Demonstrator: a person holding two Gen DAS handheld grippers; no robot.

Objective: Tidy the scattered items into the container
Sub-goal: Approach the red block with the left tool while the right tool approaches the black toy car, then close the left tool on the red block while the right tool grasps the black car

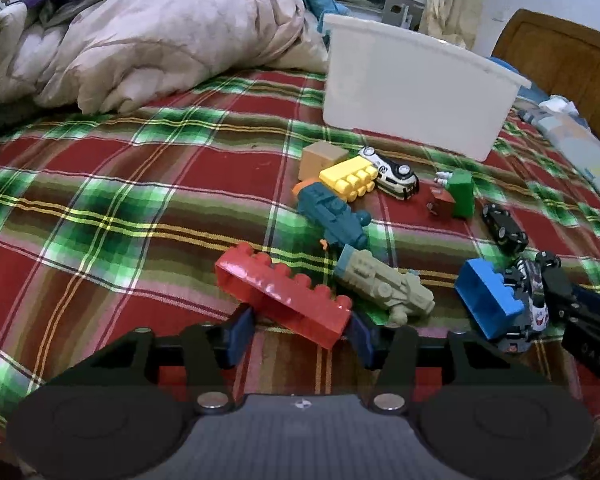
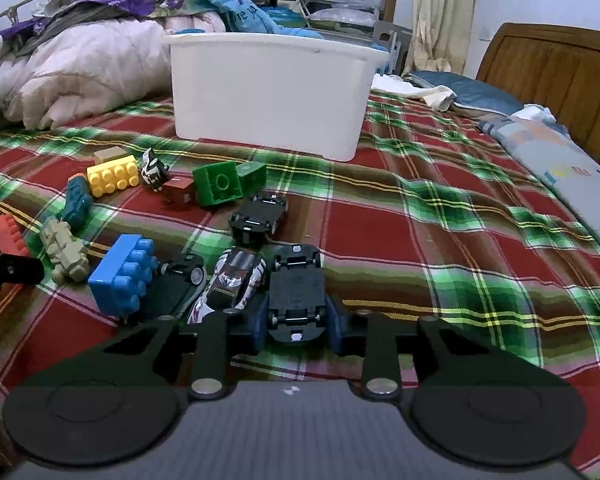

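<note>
A white plastic bin (image 1: 412, 88) stands on the plaid bed, also in the right wrist view (image 2: 268, 92). My left gripper (image 1: 300, 334) has its blue pads on either side of a long red brick (image 1: 284, 292), closed on it. My right gripper (image 2: 298, 326) is shut on an upside-down black toy car (image 2: 296, 296). Scattered toys lie between: a blue brick (image 2: 124, 276), a silver car (image 2: 230, 280), a tan toy (image 1: 384, 286), a teal toy (image 1: 332, 214), a yellow brick (image 1: 350, 178), a green block (image 2: 218, 182), more cars (image 2: 260, 216).
A heaped quilt (image 1: 140, 40) lies at the back left. A wooden headboard (image 2: 552, 68) and pillows (image 2: 560, 152) are at the right. The plaid bedspread (image 2: 440, 220) stretches right of the toys.
</note>
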